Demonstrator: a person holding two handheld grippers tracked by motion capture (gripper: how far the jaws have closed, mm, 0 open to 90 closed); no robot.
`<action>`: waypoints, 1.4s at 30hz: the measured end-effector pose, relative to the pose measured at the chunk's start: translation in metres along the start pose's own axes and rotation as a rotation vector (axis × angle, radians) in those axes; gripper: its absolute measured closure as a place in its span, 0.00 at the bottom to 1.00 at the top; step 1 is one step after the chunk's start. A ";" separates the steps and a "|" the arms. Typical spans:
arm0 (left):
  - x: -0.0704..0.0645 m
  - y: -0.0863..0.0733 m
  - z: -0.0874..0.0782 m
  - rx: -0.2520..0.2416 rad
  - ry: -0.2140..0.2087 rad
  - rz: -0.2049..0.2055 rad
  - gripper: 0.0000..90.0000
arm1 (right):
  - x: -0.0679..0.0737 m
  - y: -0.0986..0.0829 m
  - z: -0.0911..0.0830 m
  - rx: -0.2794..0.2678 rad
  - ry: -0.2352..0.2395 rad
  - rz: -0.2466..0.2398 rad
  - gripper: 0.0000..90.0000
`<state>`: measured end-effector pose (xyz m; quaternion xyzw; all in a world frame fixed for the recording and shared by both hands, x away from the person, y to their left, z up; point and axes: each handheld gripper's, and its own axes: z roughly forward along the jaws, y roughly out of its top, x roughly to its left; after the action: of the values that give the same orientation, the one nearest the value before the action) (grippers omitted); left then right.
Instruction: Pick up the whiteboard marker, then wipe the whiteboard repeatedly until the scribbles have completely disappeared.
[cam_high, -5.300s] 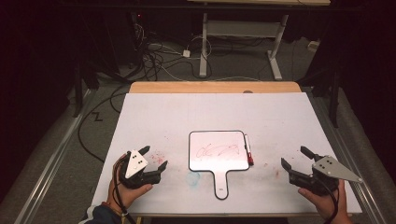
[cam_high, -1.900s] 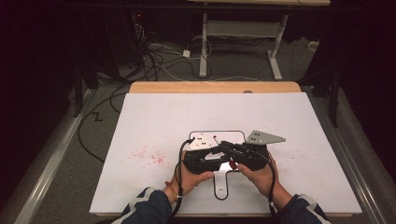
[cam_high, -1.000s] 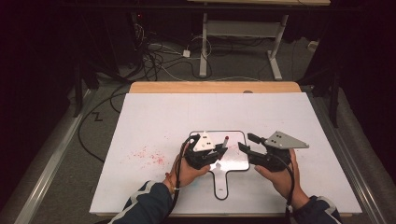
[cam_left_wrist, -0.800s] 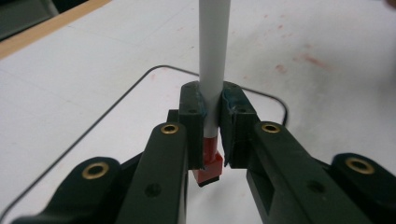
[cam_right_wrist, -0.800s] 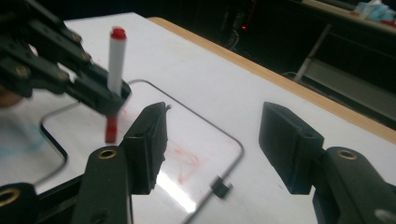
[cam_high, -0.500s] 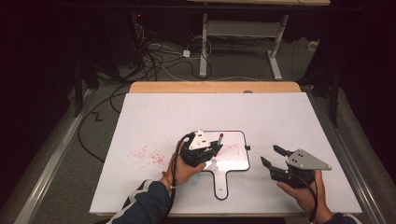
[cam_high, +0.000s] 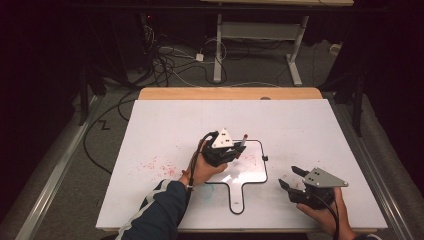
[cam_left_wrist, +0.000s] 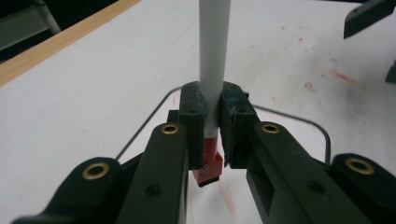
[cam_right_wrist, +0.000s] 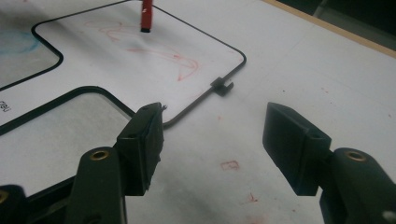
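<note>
I have the red-capped marker (cam_left_wrist: 214, 60) clamped in my left gripper (cam_high: 226, 152), over the handled whiteboard (cam_high: 254, 172). Red scribbles (cam_right_wrist: 180, 60) remain on it; the cap looks still on. My right gripper (cam_high: 294, 181) rests beside the board, jaws apart, empty.

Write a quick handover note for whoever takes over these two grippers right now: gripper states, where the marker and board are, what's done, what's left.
Left gripper: shut on the marker, held over the small whiteboard, red end pointing down at it.
Right gripper: open, holding nothing, over the table right of the board.
The whiteboard lies flat near the table's front edge, handle toward the person, with red scribbles on it.
Done: marker picked up.
Left: probably writing on or wiping the board; which one can't be told from here.
</note>
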<state>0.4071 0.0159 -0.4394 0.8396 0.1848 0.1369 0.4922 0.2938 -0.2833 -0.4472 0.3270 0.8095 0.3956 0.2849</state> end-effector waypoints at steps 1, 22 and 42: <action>0.000 0.004 0.004 -0.005 -0.006 0.001 0.88 | 0.000 0.000 0.000 0.000 0.000 0.000 0.43; -0.004 0.022 0.070 0.043 -0.070 -0.018 0.88 | 0.000 -0.001 0.000 0.017 0.011 -0.041 0.42; 0.007 -0.012 0.020 0.027 -0.083 0.016 0.88 | 0.004 0.001 -0.003 0.006 0.021 -0.054 0.42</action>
<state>0.4192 0.0087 -0.4586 0.8525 0.1592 0.1036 0.4870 0.2889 -0.2813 -0.4458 0.3017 0.8223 0.3885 0.2860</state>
